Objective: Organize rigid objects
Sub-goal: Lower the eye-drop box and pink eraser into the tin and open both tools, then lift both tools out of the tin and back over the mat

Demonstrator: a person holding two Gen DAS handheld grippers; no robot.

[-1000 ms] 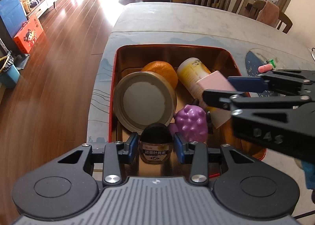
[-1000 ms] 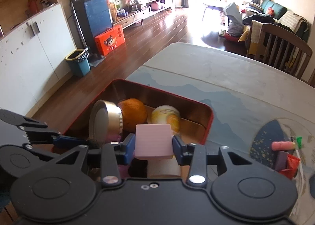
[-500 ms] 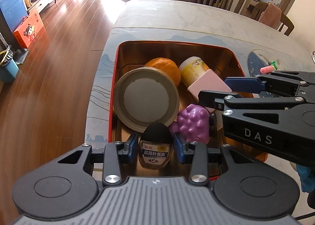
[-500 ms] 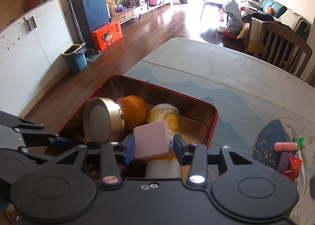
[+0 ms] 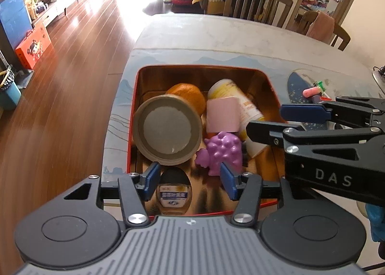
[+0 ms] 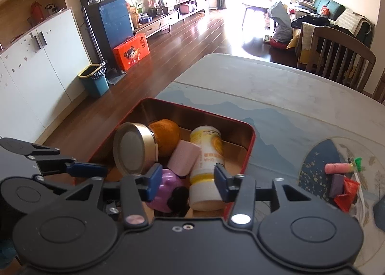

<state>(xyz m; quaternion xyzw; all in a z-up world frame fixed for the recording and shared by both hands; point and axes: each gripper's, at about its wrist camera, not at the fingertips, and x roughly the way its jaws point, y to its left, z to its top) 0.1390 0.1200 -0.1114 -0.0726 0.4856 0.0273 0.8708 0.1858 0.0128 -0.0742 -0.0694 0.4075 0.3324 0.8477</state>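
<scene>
**Release into the red tin**

I have just been opening both tongs: left tongs [image 5: 189, 178] free of the small dark-capped bottle [image 5: 173, 192], right tongs [image 6: 187, 182] free of the pink block [image 6: 184, 157]. I would withdraw straight upward, avoiding contents. The tin [image 5: 270, 83] also holds an orange, yellow bottle, gold-lidded jar and purple toy.

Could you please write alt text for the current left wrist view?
The open left gripper hovers over a small bottle in a red tin that also holds a round can, orange, pink block and purple toy. The right gripper reaches in.
</scene>
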